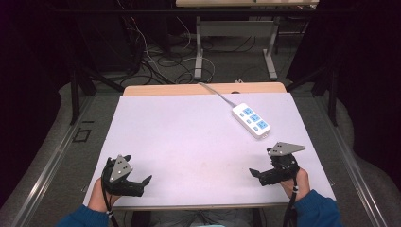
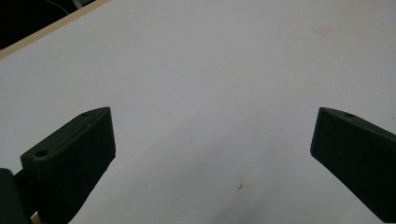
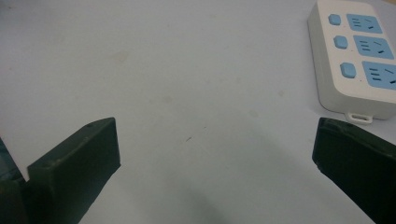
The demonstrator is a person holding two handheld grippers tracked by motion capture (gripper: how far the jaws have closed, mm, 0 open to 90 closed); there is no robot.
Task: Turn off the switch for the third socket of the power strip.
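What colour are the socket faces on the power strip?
Light blue, set in the white body of the power strip; clearest in the right gripper view.

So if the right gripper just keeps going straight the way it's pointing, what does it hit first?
Probably nothing at first. The right gripper, jaws wide open, points across bare white table top. The power strip lies off to the right of that line, just past the right jaw tip, so it would likely slide by it, though depth is unclear.

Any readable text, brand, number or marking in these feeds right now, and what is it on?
No readable text anywhere.
Power strip: white, with three blue sockets and three blue buttons; only the slot openings show, no brand, letters or numbers.
Left gripper and right gripper: black, no markings visible.
Table: plain, faint stains only.
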